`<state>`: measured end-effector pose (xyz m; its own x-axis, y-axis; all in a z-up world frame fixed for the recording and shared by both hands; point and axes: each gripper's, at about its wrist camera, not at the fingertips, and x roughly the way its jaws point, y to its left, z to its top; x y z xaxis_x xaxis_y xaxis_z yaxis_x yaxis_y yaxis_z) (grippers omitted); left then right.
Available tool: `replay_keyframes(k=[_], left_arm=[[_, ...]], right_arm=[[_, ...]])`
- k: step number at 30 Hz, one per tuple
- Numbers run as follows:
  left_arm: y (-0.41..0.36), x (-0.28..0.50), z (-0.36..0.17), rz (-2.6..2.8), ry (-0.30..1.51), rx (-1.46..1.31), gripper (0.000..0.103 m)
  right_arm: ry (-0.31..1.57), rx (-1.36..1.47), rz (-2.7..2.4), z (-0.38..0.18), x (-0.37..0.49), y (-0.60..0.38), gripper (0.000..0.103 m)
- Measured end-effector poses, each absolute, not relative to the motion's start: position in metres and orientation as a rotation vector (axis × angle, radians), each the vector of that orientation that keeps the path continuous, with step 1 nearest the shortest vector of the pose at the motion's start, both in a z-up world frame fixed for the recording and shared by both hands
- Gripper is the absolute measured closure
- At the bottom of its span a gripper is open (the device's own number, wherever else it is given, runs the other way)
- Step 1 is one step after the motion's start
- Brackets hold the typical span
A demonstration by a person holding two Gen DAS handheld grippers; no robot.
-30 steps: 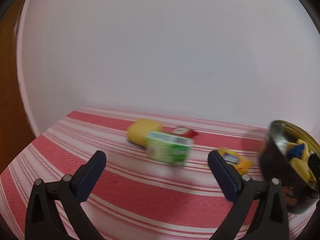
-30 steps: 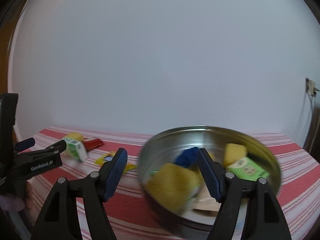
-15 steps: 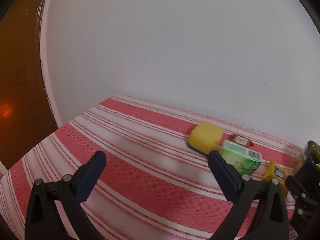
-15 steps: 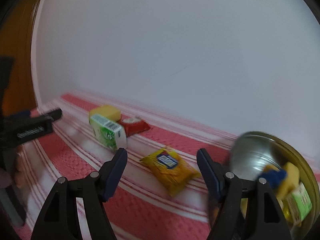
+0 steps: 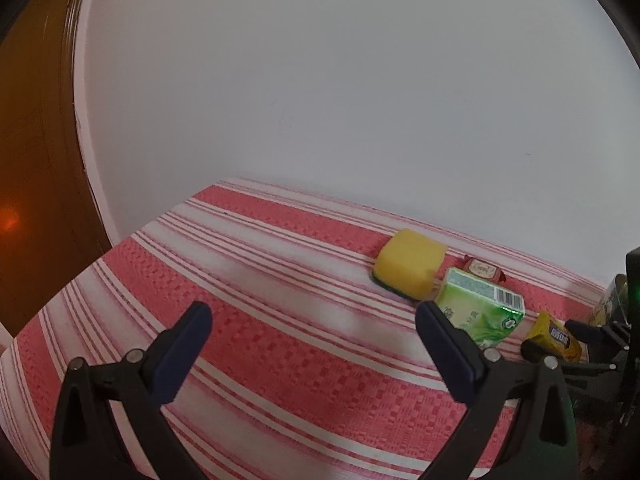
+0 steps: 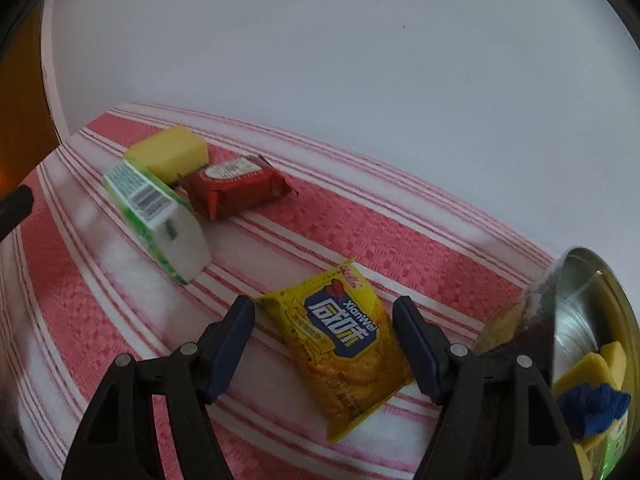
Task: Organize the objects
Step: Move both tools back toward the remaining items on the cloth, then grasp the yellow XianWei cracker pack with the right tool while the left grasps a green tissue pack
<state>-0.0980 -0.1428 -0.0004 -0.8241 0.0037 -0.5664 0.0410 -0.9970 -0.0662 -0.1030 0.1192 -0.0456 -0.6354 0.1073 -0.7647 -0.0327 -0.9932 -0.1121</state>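
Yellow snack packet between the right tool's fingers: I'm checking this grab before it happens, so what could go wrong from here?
1. The yellow snack packet lies flat on the striped cloth; the open right tool might pinch cloth along with it.
2. The tin stands close on the right, so a finger could knock it.
3. Squeezing hard may crush the contents.

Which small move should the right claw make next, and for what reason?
Probably lower the right claw onto the yellow snack packet and close. Its fingers are open, and the packet lies flat on the red-and-white striped cloth between them. The round metal tin to the right already holds other items, so the packet likely goes there.
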Motion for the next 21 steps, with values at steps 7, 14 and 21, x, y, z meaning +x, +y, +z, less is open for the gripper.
replay_keyframes(k=[7, 14, 21], left_arm=[[-0.145, -0.103, -0.001, -2.982, 0.157, 0.970, 0.000], [-0.137, -0.097, 0.003, -3.049, 0.146, 0.939, 0.000], [-0.103, -0.088, 0.012, -3.252, 0.030, 0.913, 0.000]], right_arm=[[0.085, -1.346, 2.805, -0.050, -0.086, 0.134, 0.048], [0.435, -1.211, 2.901, -0.047, -0.064, 0.138, 0.050], [0.421, -0.896, 2.933, -0.030, -0.047, 0.140, 0.050]])
